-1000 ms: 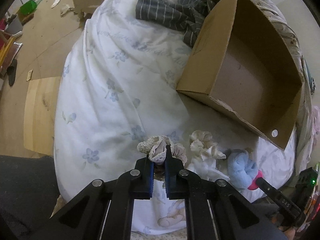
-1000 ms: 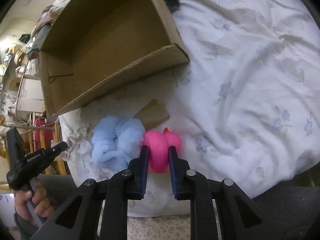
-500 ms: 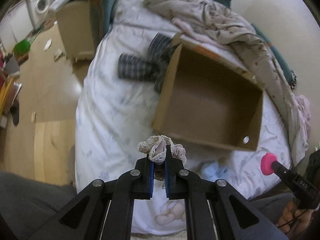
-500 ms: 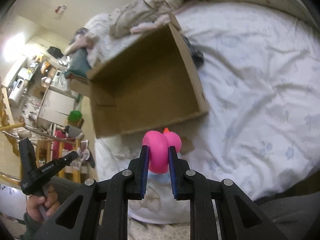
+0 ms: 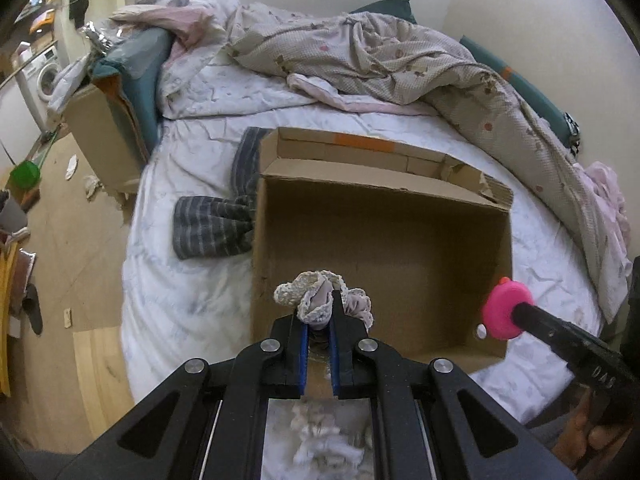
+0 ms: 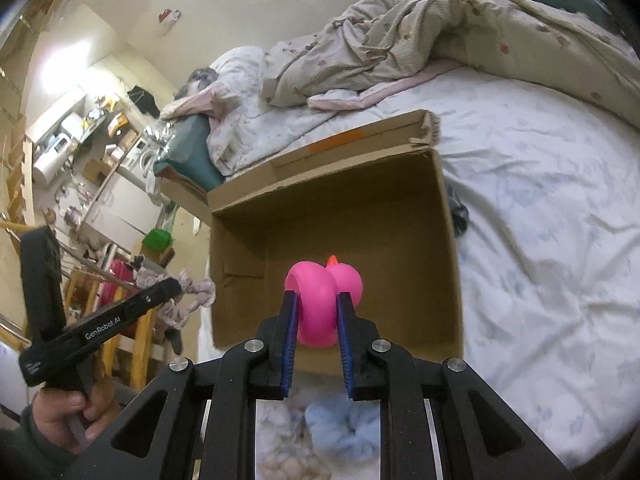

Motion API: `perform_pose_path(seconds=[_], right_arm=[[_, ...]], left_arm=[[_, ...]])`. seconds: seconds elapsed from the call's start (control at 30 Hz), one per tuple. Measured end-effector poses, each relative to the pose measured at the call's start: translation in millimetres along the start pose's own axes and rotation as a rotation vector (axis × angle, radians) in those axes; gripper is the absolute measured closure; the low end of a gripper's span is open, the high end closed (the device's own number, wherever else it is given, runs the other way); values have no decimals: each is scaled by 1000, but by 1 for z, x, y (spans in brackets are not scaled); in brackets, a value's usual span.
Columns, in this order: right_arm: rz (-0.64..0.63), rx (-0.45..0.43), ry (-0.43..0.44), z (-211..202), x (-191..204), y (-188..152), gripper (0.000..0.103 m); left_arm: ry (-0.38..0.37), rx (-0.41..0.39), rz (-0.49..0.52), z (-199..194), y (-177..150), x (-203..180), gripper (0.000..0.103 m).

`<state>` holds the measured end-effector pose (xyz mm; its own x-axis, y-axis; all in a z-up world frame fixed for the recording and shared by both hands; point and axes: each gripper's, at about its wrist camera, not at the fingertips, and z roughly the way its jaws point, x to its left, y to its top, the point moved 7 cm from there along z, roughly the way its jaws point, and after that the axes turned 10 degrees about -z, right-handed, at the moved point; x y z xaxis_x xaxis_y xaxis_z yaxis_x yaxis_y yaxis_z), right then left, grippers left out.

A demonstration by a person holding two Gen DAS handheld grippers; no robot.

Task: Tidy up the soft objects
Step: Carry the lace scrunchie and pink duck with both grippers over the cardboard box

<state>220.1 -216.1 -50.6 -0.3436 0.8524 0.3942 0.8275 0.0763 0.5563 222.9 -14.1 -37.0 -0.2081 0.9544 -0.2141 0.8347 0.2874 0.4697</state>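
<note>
My left gripper point(image 5: 318, 322) is shut on a cream and mauve crocheted scrunchie point(image 5: 320, 300), held above the near wall of an open cardboard box point(image 5: 384, 196) on the bed. My right gripper point(image 6: 318, 312) is shut on a pink rubber duck point(image 6: 322, 300), held above the same box point(image 6: 320, 188). The duck also shows in the left wrist view point(image 5: 505, 311), over the box's right near corner. The left gripper with its scrunchie point(image 6: 188, 296) shows at the left of the right wrist view. A blue scrunchie point(image 6: 344, 430) and a whitish soft item point(image 5: 324, 446) lie on the bed below the grippers.
The box's inside looks bare. A grey striped cloth point(image 5: 218, 220) lies left of the box. A rumpled beige quilt point(image 5: 400, 64) and pillows cover the far bed. A second cardboard box point(image 5: 102, 140) stands on the floor left of the bed.
Both grippers have risen from the bed with their items and tilted up, now holding them over the box. The blue scrunchie and whitish item stayed on the bed.
</note>
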Motion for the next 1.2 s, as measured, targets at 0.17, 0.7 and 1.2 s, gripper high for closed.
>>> perform_pose_path(seconds=[0.17, 0.7, 1.2], right_arm=[[-9, 48, -12, 32, -7, -9, 83], [-2, 232, -56, 91, -19, -43, 83], [30, 313, -79, 107, -26, -54, 82]], left_arm=[[7, 19, 45, 37, -9, -4, 95], [40, 93, 146, 86, -39, -11, 95], [32, 140, 129, 96, -43, -13, 95]])
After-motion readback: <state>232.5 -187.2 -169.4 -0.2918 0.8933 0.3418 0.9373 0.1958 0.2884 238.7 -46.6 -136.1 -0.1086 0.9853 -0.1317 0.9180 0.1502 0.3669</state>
